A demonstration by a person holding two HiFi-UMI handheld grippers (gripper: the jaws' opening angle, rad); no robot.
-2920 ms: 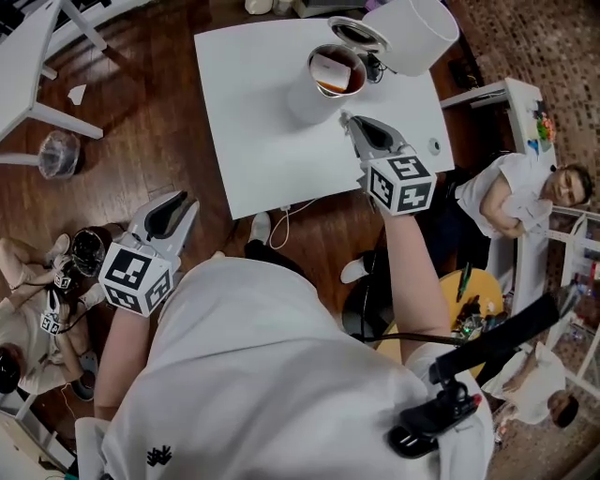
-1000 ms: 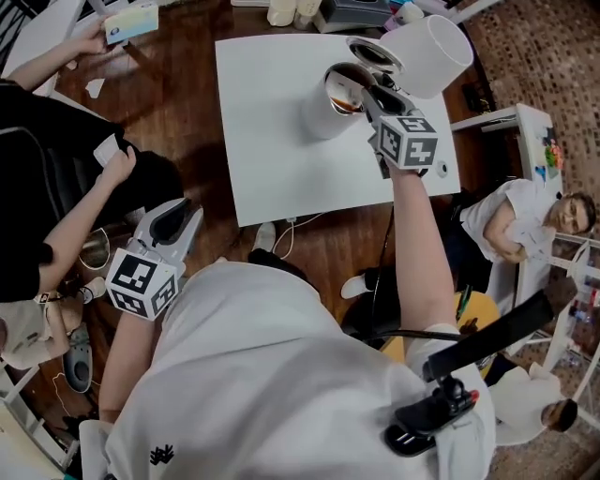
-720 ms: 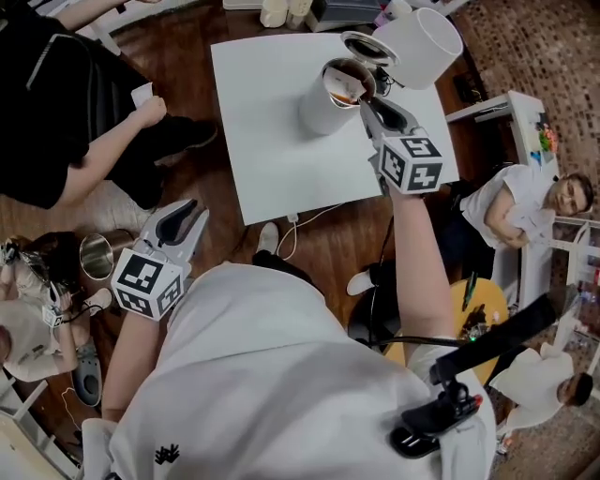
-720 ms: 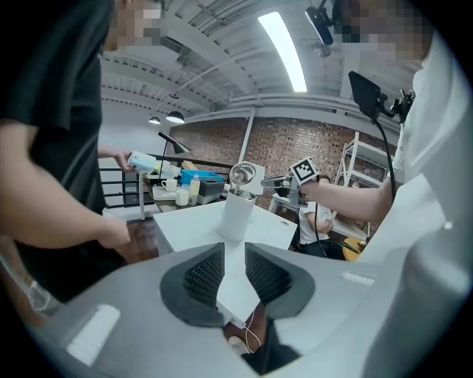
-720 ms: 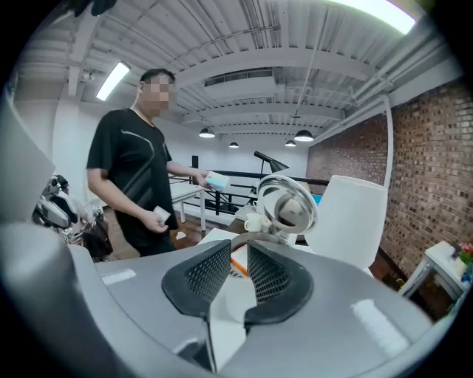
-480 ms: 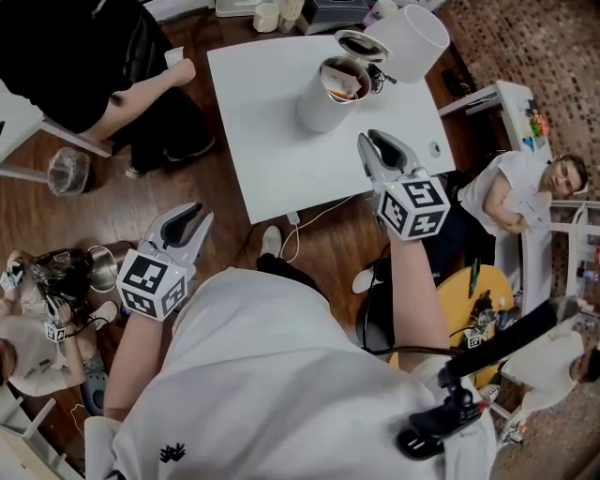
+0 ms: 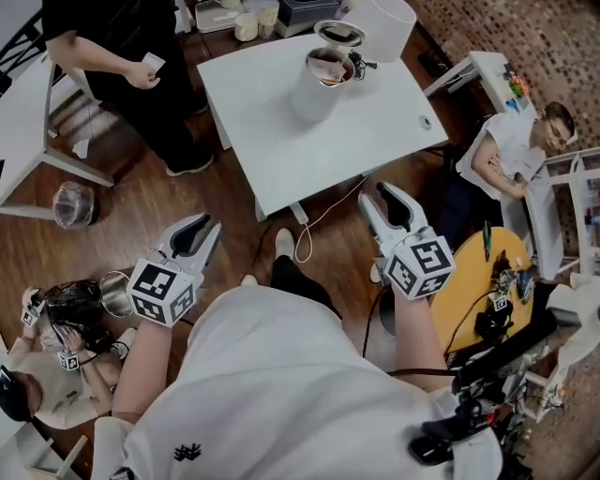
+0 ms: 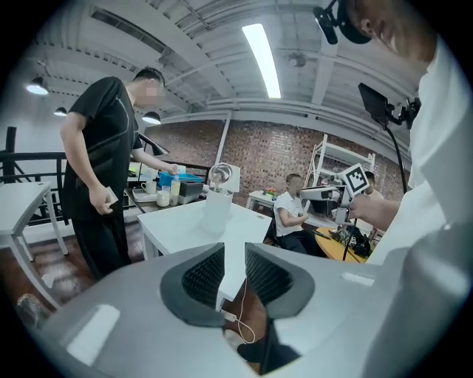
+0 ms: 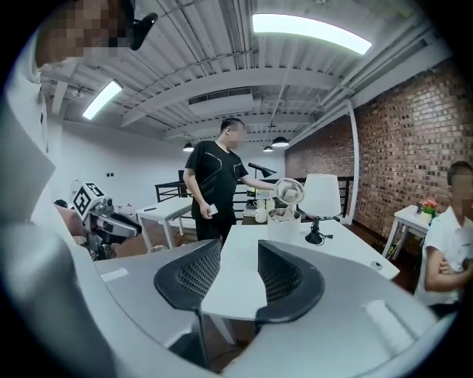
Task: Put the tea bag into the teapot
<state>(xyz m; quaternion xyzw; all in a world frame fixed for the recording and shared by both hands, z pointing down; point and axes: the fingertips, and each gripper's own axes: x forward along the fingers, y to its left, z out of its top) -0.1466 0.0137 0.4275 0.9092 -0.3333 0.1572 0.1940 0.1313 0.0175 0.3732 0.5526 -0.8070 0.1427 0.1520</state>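
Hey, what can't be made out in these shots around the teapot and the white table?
Tea bag in the teapot: head view, only a small pale patch, too small for detail; right gripper view, the teapot's wall hides it.
Lamp: head view, shade cut off by the top edge.
Small round thing near the table's edge: head view, too small to identify.

A loft-style lab or workshop — brick wall, bare ceiling ducts, white table, wooden floor.
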